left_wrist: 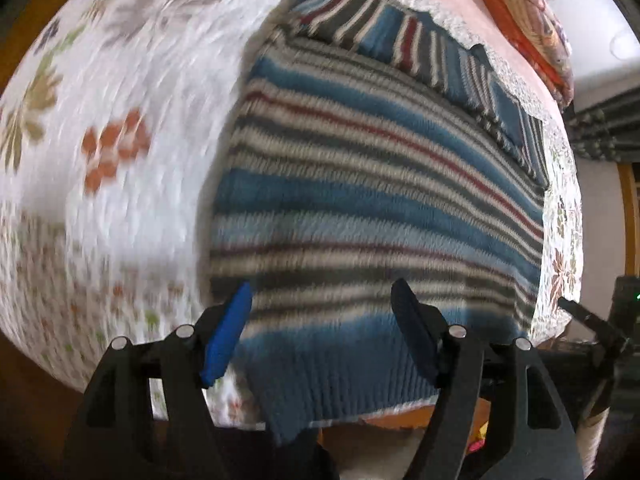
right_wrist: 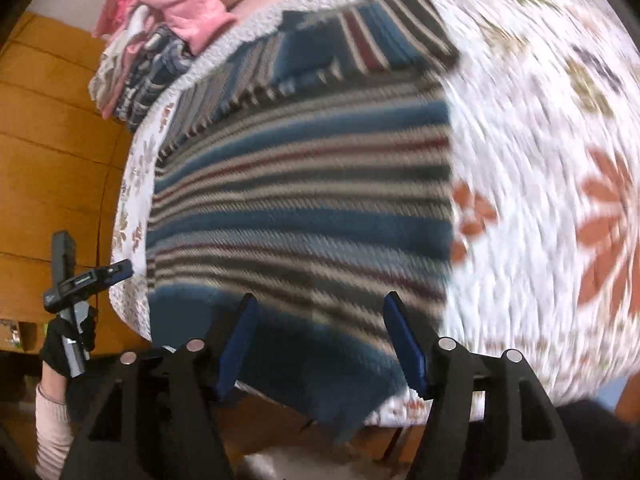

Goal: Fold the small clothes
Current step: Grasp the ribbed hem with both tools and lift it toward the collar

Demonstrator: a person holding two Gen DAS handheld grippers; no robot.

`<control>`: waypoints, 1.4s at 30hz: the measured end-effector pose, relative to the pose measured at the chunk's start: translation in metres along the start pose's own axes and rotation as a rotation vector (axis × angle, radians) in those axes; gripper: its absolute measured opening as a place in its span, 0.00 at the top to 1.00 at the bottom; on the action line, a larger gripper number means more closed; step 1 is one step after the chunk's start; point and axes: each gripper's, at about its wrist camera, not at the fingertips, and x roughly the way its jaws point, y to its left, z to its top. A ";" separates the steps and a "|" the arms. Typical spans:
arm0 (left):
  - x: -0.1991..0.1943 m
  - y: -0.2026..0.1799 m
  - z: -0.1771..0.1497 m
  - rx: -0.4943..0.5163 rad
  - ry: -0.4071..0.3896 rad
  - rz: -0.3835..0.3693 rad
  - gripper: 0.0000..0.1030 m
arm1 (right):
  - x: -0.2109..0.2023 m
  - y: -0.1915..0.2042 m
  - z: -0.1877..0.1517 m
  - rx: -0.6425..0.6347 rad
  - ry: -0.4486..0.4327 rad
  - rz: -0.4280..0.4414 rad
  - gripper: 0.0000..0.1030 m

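The striped sweater [left_wrist: 380,184] lies flat on the floral bedspread [left_wrist: 120,120], its blue hem just ahead of both sets of fingers. The left gripper [left_wrist: 320,332] and right gripper [right_wrist: 320,340] each hover with fingers spread apart, holding nothing. A pile of clothes [right_wrist: 160,28] sits beyond the sweater.

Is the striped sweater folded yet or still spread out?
Partly folded: the striped sweater has its sleeves turned across the top, but its body lies flat on the floral cloth.

White floral bedspread [left_wrist: 120,100], heaped pink clothes [right_wrist: 180,12] — orange wooden panelling [right_wrist: 52,140] beside the bed.
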 end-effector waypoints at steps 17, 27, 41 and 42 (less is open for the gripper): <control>0.046 0.017 -0.048 -0.080 0.189 -0.026 0.30 | 0.036 -0.025 -0.057 0.102 0.129 -0.064 0.36; 0.061 0.006 -0.057 -0.060 0.215 -0.018 0.30 | 0.059 -0.022 -0.058 0.096 0.186 -0.089 0.40; 0.040 0.000 -0.065 -0.084 0.109 -0.205 0.93 | 0.039 -0.032 -0.055 0.138 0.139 -0.010 0.91; 0.035 0.000 -0.063 -0.079 0.092 -0.228 0.93 | 0.034 -0.032 -0.054 0.140 0.129 0.007 0.91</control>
